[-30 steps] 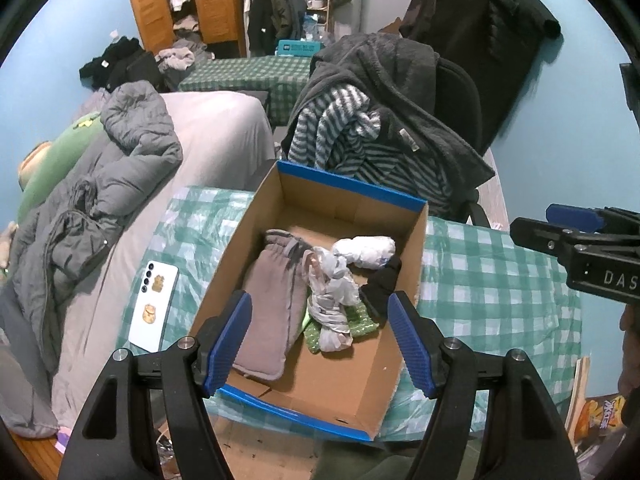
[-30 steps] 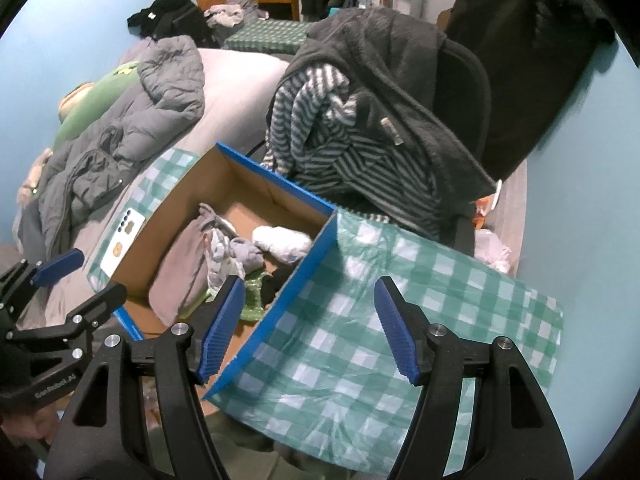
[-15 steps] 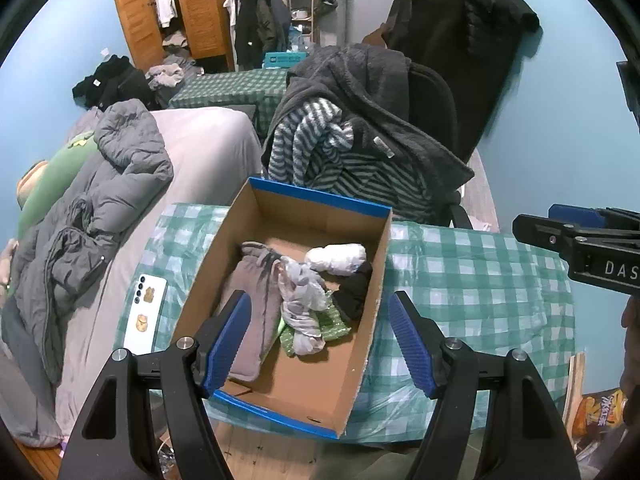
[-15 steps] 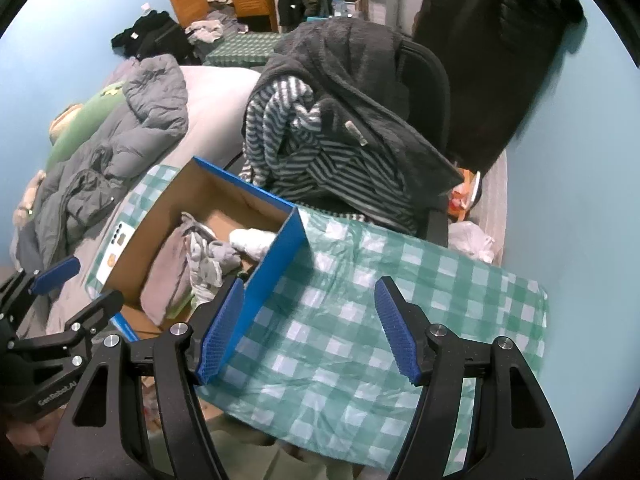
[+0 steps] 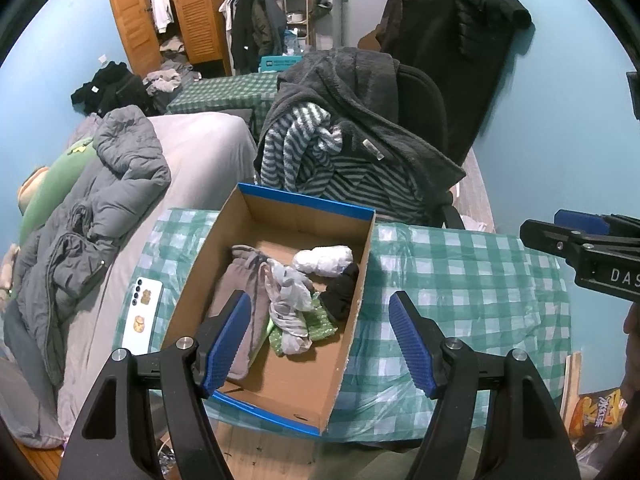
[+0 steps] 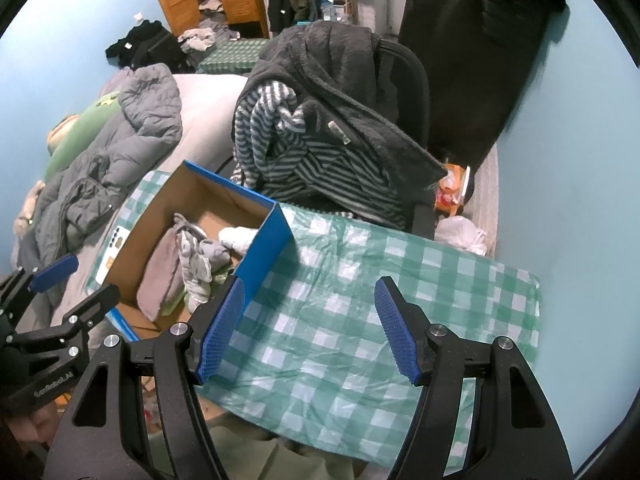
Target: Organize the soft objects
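The left tool (image 5: 320, 340) hangs with its blue pads spread wide and nothing between them, above the near end of the cardboard box (image 5: 280, 392). The right tool (image 6: 308, 328) is likewise wide and empty, poised over the green checked cloth of the bench (image 6: 360, 320), to the right of the box (image 6: 260, 256); its left pad sits in line with the box's blue outer wall.

Inside the box lie the soft objects: a taupe folded garment (image 5: 240, 280) along the left wall, a grey-and-white patterned cloth (image 5: 290, 300) beside it in the middle, a green knitted piece (image 5: 320, 326) partly under that cloth, a black item (image 5: 342, 292) against the right wall, and a white rolled bundle (image 5: 324, 260) toward the far end.

Left of the box, a white phone (image 5: 142, 314) lies at the bench's edge. Behind the box stands a chair draped with a striped top (image 5: 320, 160) and a dark fleece robe (image 5: 360, 100). Further left of the box, a grey puffer jacket (image 5: 100, 200) lies on the bed.
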Action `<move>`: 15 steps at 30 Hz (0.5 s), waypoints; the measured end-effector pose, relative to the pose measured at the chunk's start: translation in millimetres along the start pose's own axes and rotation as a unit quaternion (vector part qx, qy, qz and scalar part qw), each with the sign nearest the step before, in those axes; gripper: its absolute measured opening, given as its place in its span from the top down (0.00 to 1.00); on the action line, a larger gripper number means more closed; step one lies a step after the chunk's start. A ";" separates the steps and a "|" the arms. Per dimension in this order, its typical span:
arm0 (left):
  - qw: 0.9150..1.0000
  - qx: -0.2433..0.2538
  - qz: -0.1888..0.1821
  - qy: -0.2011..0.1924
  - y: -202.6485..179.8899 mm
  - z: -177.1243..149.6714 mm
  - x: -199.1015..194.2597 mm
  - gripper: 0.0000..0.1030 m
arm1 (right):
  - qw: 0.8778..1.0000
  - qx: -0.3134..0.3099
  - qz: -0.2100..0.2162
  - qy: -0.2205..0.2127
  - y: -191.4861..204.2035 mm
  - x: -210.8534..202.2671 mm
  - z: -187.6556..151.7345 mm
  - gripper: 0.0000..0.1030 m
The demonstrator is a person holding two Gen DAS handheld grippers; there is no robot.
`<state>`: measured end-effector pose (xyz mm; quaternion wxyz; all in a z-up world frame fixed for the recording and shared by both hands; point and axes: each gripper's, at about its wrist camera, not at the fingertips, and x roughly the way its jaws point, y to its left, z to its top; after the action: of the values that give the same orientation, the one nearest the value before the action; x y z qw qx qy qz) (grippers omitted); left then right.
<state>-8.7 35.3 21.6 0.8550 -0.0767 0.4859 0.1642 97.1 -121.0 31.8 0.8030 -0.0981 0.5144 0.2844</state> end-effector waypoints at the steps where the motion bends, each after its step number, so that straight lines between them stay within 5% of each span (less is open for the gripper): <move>1: 1.000 0.000 -0.001 0.000 -1.5 -0.1 -0.4 0.29 | 1.000 0.001 0.000 -0.001 -0.8 -0.6 0.0 0.35; 15: 1.000 0.010 -0.004 0.002 -15.1 -0.2 -2.6 0.29 | 1.000 0.005 0.000 0.000 -8.6 -3.6 -2.3 0.35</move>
<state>-4.8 20.6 23.3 0.8552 -0.0711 0.4892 0.1556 99.0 -130.4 32.8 0.8036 -0.0942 0.5156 0.2820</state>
